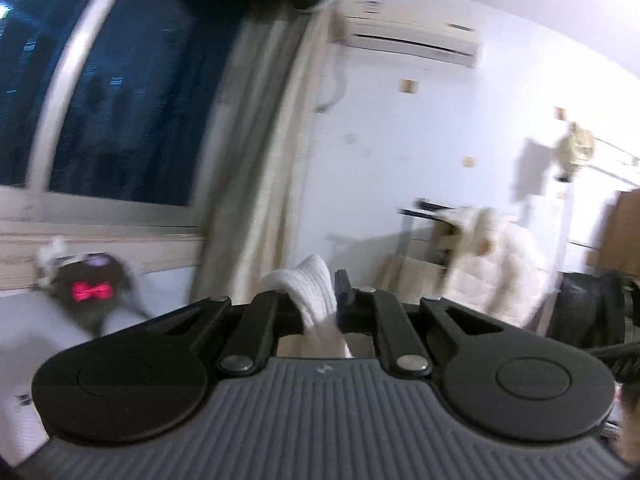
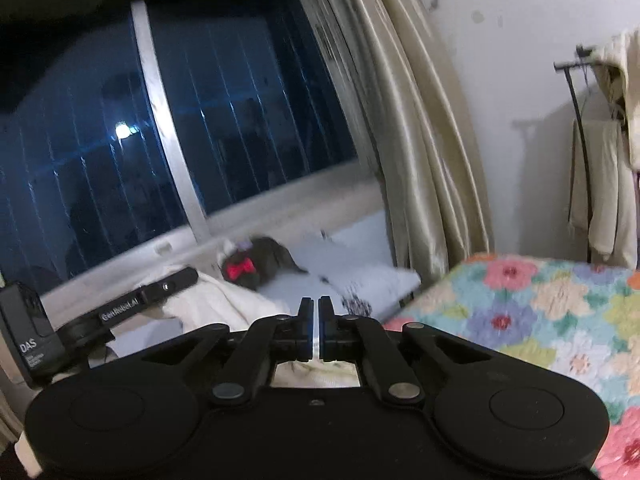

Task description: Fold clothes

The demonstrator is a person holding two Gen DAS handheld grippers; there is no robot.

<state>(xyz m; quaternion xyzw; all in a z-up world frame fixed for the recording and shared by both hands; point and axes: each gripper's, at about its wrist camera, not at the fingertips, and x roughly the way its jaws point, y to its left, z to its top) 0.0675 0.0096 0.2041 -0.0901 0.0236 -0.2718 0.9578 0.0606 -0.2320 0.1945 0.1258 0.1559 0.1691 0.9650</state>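
White knit garment [image 1: 316, 300] pinched in left gripper [image 1: 320, 292].

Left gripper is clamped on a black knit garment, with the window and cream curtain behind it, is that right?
Not quite: the garment pinched in the left gripper is white ribbed knit, not black, as the left wrist view shows. The window and cream curtain do stand behind it.
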